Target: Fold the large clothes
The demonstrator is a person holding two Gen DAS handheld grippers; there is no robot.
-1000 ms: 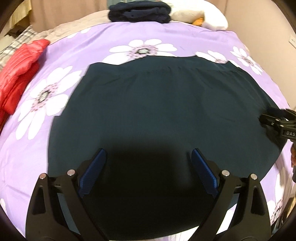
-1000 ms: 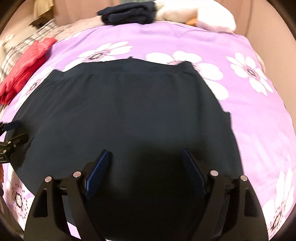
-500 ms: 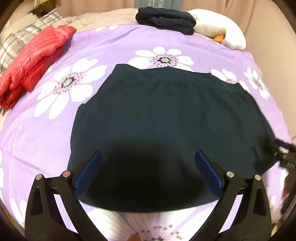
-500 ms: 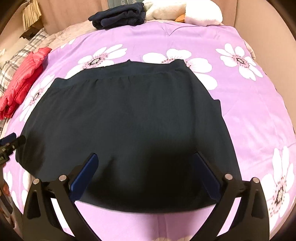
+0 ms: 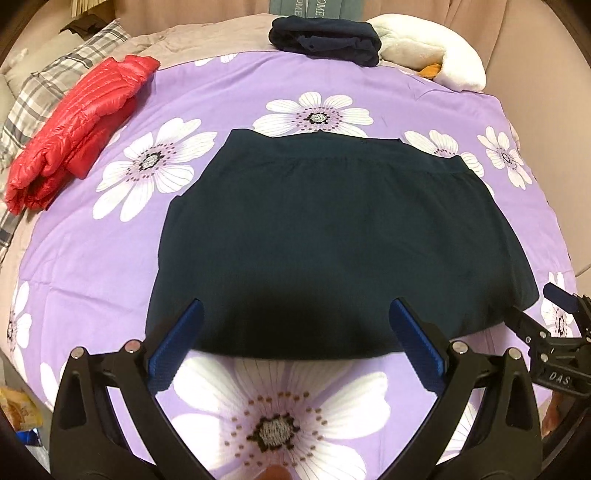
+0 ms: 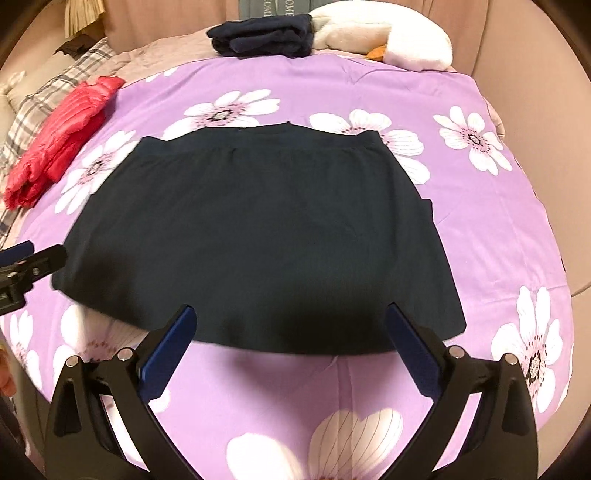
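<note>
From your left wrist view, your left gripper (image 5: 295, 332) hangs with its jaws spread wide and nothing between them, above the near hem of the dark skirt (image 5: 332, 236). The skirt lies flat on the purple flowered bedspread (image 5: 110, 258), waistband at the far side. A red jacket (image 5: 74, 122) sits far left.

From your right wrist view, your right gripper (image 6: 288, 332) is likewise spread apart and empty over the skirt's (image 6: 266, 229) near edge; the left gripper's (image 6: 26, 262) tip shows at the left.

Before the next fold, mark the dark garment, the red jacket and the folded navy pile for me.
dark garment (image 5: 332, 243), left wrist view, middle of its flat top layer.
red jacket (image 5: 77, 129), left wrist view, quilted upper surface.
folded navy pile (image 6: 262, 35), right wrist view, top of the stack.
</note>
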